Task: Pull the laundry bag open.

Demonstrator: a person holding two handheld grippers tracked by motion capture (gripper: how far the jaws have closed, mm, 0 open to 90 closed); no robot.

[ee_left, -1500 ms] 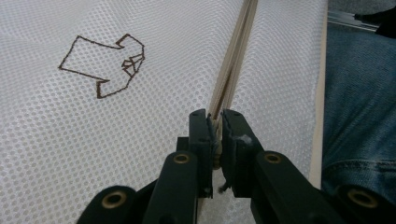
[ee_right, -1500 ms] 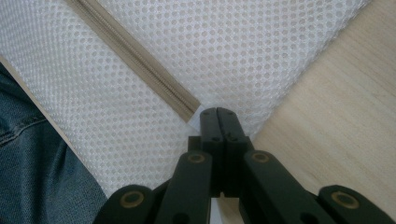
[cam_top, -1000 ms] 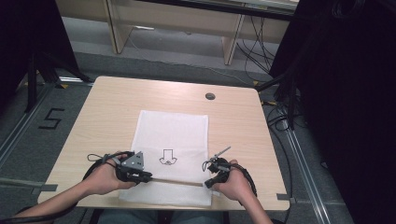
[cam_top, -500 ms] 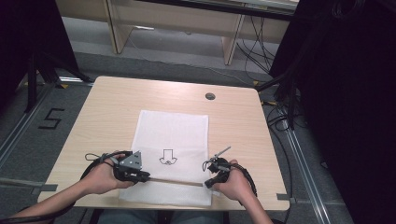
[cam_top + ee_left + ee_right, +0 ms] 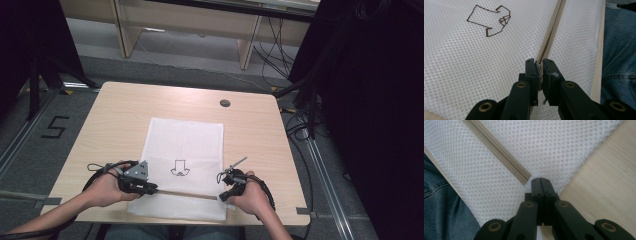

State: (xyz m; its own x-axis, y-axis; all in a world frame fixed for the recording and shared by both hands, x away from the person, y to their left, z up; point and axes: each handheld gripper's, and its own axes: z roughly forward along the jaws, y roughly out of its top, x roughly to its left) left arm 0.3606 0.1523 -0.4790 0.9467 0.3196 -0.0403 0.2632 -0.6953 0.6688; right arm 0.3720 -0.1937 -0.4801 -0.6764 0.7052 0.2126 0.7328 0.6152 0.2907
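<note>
A white mesh bag (image 5: 185, 140) lies flat on the wooden table (image 5: 120, 110), with a small brown garment symbol (image 5: 179, 168) printed on it. A beige zipper (image 5: 185, 194) runs across the bag near the front edge. My left gripper (image 5: 152, 189) is at the zipper's left end. In the left gripper view its jaws (image 5: 539, 62) are shut on the beige slider of the zipper (image 5: 552, 30). My right gripper (image 5: 222, 196) is at the zipper's right end. There its jaws (image 5: 540, 180) are pressed together on the bag's edge, just past the end of the zipper (image 5: 496, 151).
A round cable hole (image 5: 225, 103) sits in the table's far right part. Bare wood (image 5: 604, 177) lies right of the bag. The person's jeans (image 5: 619, 50) show past the table's front edge. Cables and desk legs stand on the floor beyond the table.
</note>
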